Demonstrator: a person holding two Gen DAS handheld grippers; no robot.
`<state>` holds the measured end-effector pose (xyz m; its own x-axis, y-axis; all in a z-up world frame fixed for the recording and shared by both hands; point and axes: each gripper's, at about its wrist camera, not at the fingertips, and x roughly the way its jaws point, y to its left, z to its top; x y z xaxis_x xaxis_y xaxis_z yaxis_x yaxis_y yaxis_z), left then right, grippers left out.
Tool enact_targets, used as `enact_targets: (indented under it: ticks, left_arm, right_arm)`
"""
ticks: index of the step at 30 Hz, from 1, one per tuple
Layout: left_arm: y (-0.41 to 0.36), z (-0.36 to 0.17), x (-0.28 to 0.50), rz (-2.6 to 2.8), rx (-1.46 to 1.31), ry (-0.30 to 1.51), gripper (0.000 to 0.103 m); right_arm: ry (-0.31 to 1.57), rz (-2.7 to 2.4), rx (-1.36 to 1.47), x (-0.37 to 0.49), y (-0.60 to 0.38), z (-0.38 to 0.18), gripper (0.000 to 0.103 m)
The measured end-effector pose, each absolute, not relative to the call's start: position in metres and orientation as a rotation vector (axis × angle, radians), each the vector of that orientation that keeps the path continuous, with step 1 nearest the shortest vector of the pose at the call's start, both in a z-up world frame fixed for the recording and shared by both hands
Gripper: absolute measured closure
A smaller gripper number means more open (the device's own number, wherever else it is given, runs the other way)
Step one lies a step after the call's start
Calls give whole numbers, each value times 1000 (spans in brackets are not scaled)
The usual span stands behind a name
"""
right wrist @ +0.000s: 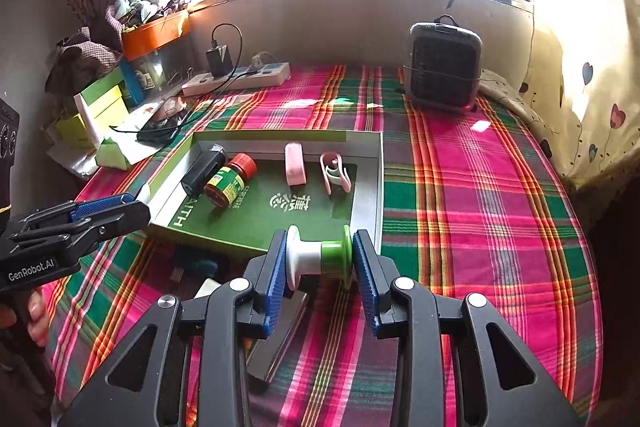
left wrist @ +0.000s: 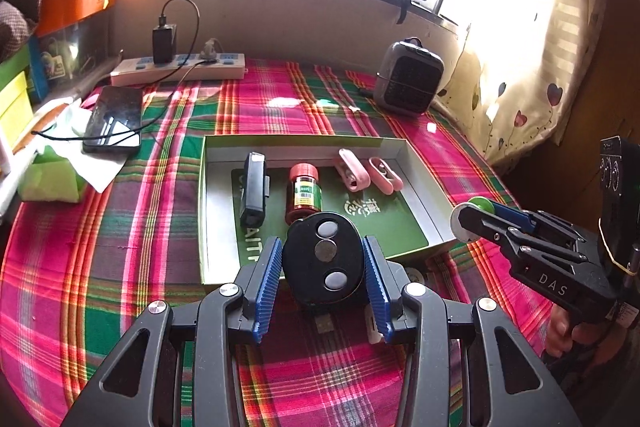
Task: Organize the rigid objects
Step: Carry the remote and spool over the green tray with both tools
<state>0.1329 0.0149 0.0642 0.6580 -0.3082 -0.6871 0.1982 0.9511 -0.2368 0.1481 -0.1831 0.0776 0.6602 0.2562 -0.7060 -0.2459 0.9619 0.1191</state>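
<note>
With the left gripper [left wrist: 323,259] clenched on a black oval three-button remote [left wrist: 323,259] and the right gripper [right wrist: 319,258] on a white-and-green plastic spool [right wrist: 319,258], both just short of the shallow green-lined cardboard box [right wrist: 366,179] at twelve o'clock, either load may clip its near wall and slip.

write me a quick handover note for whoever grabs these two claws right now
Left claw: shut on the black oval device, held over the near edge of the box.
Right claw: shut on the white and green spool, near the box's front right corner.
Done: black case, red-capped jar and two pink clips lie in the box.
Left: set both held items inside; a few small things remain on the cloth in front of the box.
</note>
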Motion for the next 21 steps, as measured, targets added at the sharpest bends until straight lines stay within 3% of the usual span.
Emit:
enact_targets:
  ticks: [21]
  left_arm:
    - [16,39,172,-239,-114,851,63]
  right_arm:
    - [860,267,4,214,-175,51,69]
